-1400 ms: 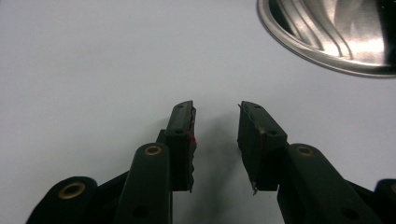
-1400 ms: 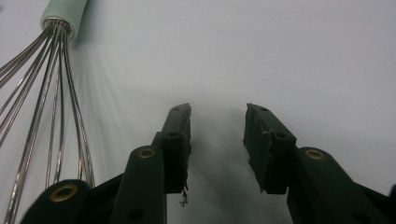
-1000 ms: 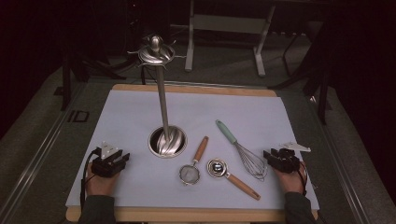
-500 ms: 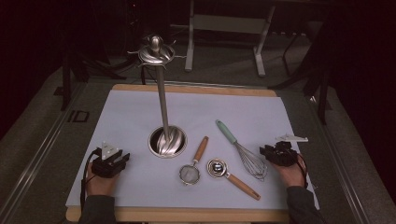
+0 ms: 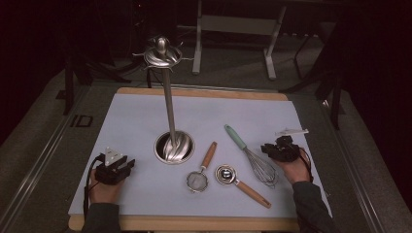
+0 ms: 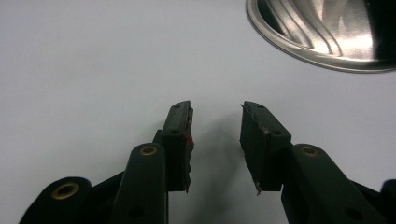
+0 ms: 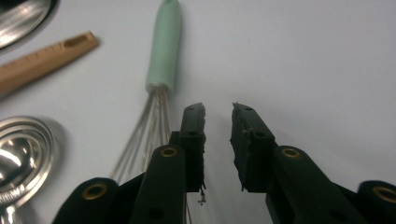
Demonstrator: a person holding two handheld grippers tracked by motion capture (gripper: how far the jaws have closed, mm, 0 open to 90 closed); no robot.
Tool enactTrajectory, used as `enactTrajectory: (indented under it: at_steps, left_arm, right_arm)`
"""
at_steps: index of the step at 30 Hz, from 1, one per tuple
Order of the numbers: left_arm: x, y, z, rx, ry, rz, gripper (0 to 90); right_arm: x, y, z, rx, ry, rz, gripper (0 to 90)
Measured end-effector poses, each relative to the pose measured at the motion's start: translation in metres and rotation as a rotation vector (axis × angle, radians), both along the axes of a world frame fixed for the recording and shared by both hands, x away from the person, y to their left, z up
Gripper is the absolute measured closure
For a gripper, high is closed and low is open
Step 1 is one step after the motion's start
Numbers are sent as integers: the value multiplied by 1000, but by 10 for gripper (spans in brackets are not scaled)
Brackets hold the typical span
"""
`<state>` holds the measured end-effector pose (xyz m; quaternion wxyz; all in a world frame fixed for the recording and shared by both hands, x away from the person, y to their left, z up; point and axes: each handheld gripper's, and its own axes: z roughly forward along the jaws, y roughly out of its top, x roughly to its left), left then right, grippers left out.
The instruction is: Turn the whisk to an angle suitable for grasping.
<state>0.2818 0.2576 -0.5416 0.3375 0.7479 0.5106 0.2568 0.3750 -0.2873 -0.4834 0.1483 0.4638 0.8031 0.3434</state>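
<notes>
Right gripper [image 5: 281, 149] has shifted up-table toward the mint-handled wire whisk [image 5: 250, 155] and its jaws have just been closing (narrow gap, nothing between them). Whisk lies flat on the pale mat [image 5: 136, 116], just beside that gripper. Left gripper [image 5: 114, 169] rests parted, empty.
</notes>
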Motion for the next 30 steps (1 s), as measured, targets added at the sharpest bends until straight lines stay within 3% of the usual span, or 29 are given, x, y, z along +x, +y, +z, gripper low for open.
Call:
enactTrajectory:
  at_steps: [10,17,25,30]
  left_arm:
    - [0,-1,0,8,0,0,639]
    - [0,-1,0,11,0,4,638]
    - [0,-1,0,13,1,6,636]
    - [0,-2,0,15,1,6,636]
  right_arm:
    - [19,24,7,-10,11,47,702]
    - [28,35,7,20,60,67,687]
    - [36,47,1,-7,108,89,666]
    - [42,54,-6,-24,161,101,657]
